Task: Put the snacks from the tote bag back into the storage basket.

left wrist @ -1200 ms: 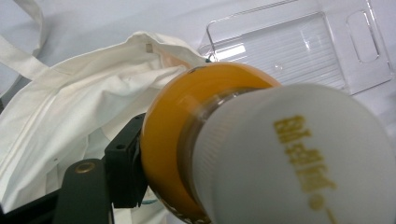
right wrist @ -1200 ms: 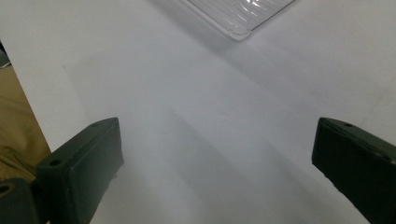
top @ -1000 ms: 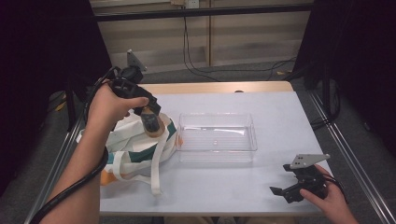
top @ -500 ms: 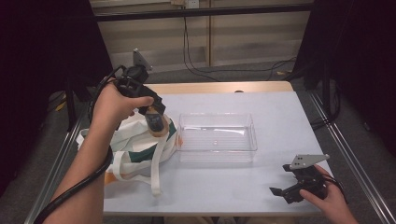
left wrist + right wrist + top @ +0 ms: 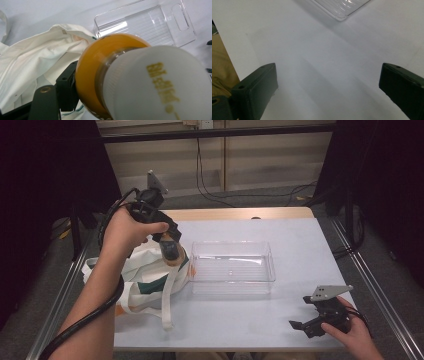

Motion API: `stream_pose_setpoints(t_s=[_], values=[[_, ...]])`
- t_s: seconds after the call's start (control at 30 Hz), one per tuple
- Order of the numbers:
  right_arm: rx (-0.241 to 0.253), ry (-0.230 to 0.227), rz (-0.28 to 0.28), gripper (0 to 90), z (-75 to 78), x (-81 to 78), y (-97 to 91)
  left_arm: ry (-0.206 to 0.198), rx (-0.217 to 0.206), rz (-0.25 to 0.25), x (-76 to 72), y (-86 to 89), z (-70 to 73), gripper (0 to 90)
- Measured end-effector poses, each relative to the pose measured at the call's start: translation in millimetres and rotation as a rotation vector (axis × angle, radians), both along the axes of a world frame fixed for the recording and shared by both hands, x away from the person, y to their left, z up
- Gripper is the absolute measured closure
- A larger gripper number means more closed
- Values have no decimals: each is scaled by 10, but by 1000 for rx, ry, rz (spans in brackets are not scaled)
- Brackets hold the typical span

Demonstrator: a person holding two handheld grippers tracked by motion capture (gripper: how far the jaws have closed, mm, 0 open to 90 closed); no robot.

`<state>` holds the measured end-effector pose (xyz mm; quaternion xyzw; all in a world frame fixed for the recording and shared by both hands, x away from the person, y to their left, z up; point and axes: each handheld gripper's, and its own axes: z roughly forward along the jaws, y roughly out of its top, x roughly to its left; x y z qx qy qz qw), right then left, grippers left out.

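From the high view I see the clear tray [image 5: 232, 268] in the middle of the table [image 5: 310, 250], with nothing in it; its ribbed floor shows bare in the left gripper view [image 5: 147, 22] too. Just left of the tray lies a white cloth bag [image 5: 145, 282], its mouth facing the tray; what it holds I cannot tell. My left gripper [image 5: 170, 245] hangs over the bag's mouth, just beside the tray's left end, jaws clamped on a bottle [image 5: 105, 75] of orange liquid with a white cap [image 5: 160, 90]. My right gripper [image 5: 305, 325] sits low on the table, near the front edge to the right of the tray, jaws spread wide and holding nothing.
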<state>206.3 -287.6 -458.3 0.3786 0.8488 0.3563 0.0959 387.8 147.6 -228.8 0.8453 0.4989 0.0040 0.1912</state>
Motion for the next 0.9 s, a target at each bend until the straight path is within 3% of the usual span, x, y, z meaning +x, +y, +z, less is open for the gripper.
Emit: stream_pose_setpoints(t_s=[0.9], values=[[6, 0, -3, 19, -2, -6, 3, 3, -8, -55, -19, -248, -6, 302]])
